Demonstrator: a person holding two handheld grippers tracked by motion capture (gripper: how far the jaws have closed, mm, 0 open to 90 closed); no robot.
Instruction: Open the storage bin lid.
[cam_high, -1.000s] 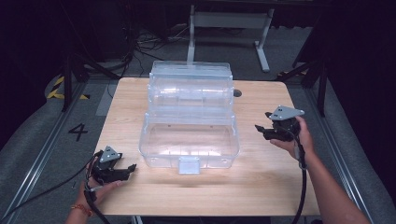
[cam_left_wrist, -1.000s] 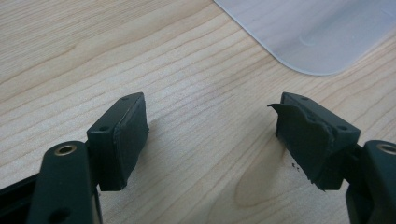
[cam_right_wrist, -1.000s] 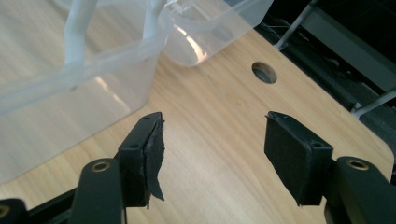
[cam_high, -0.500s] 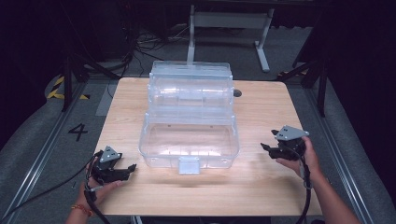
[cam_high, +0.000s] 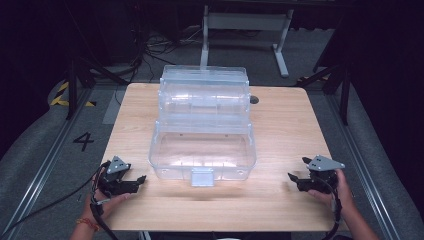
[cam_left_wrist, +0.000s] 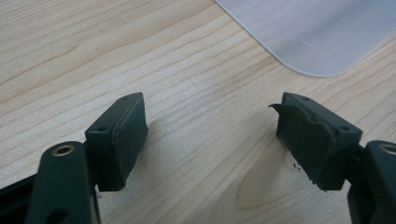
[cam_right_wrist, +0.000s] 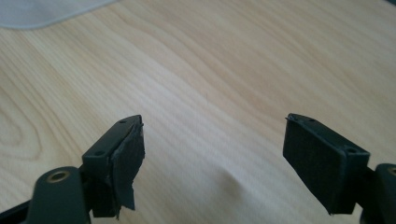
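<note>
**Clear box centred between two idle grippers**

Clear plastic storage box (cam_high: 204, 127) mid-tabletop (cam_high: 280, 200), long axis near-to-far, latch nearest. Left hand-held gripper (cam_high: 139, 180) spread, empty, closer to near-left corner. Right hand-held gripper (cam_high: 291, 176) just opened wider, empty, farther off.

Right tongs drew back from the box and came down

The right tongs (cam_high: 296, 178) moved away from the right side of the clear plastic box (cam_high: 202, 145), toward the near right corner of the table (cam_high: 280, 125), and sank low over the wood; their jaws had just been opening, nothing between them.
</note>
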